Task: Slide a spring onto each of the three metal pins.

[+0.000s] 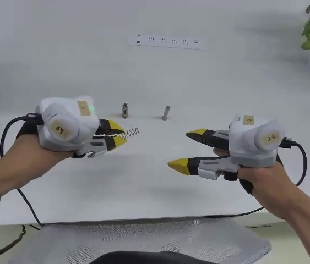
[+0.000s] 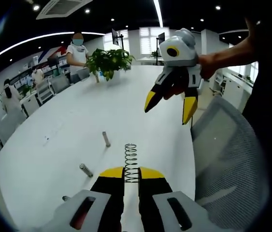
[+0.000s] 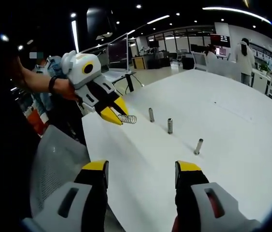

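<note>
The left tongs (image 1: 123, 135) clamp one end of a spring (image 1: 133, 132), leaving its free end clear for threading. A bare pin (image 1: 166, 113) stands on the table (image 1: 143, 181) beyond. The right tongs (image 1: 190, 148) gape wide, empty, probably ready to assist.

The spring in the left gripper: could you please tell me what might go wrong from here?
1. The left gripper pinches the spring by one end only; the free length may bend or flick out when pushed.
2. The bare pin is thin and seems to lean, so the spring's mouth could catch on its top.
</note>
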